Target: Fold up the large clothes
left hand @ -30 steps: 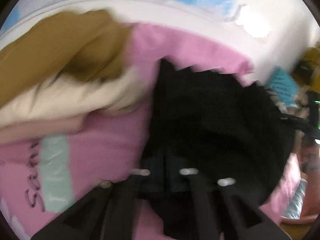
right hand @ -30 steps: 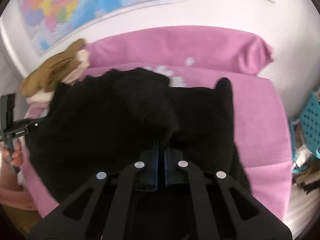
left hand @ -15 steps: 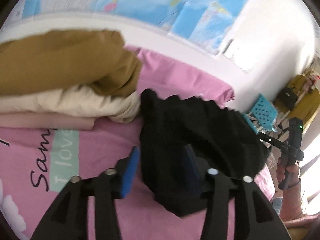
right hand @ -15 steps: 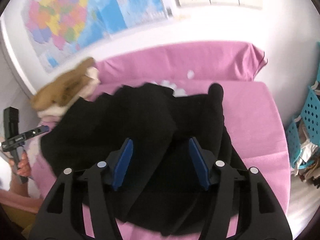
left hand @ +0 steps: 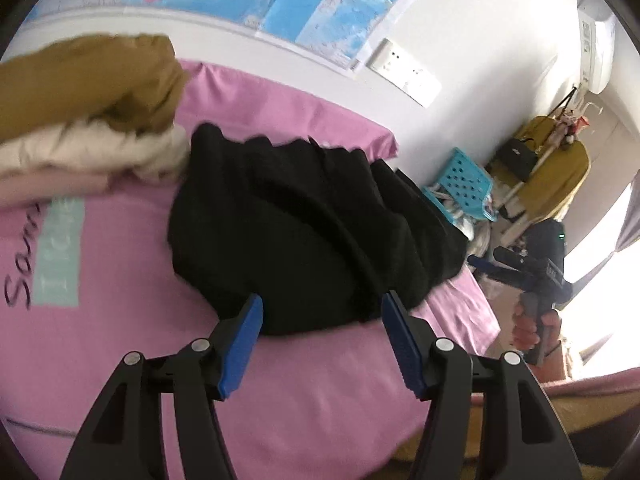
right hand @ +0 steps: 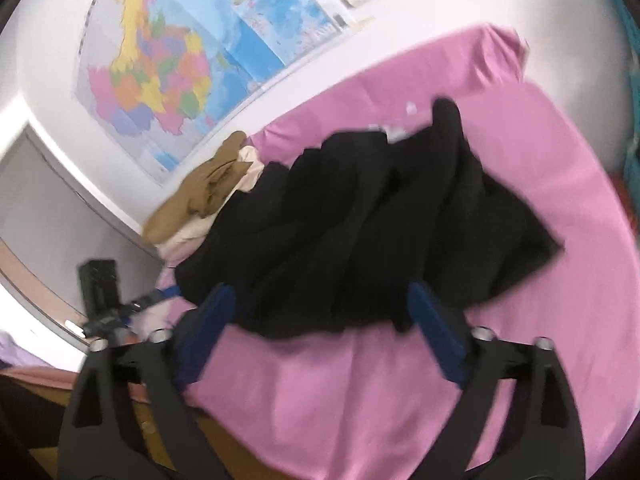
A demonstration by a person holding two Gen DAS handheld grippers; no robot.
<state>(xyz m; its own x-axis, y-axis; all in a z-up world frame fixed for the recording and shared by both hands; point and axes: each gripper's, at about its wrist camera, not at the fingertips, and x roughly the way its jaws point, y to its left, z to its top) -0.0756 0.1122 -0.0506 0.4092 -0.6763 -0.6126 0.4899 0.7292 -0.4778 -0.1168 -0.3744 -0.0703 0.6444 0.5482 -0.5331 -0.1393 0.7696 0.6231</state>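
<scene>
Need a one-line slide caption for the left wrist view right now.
Left claw open, jaws just opening, above the released black garment lying crumpled on the pink bedsheet.

Black garment [left hand: 320, 232] on pink sheet [left hand: 320, 380] — mustard [left hand: 80, 80], cream [left hand: 92, 152] clothes stacked; multicoloured map [right hand: 160, 72]; blue pads [left hand: 240, 344].

Black gripper [left hand: 320, 344], blue-padded jaws

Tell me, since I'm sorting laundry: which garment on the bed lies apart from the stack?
The black garment, spread loose on the pink sheet. The mustard and cream ones are piled together.
</scene>
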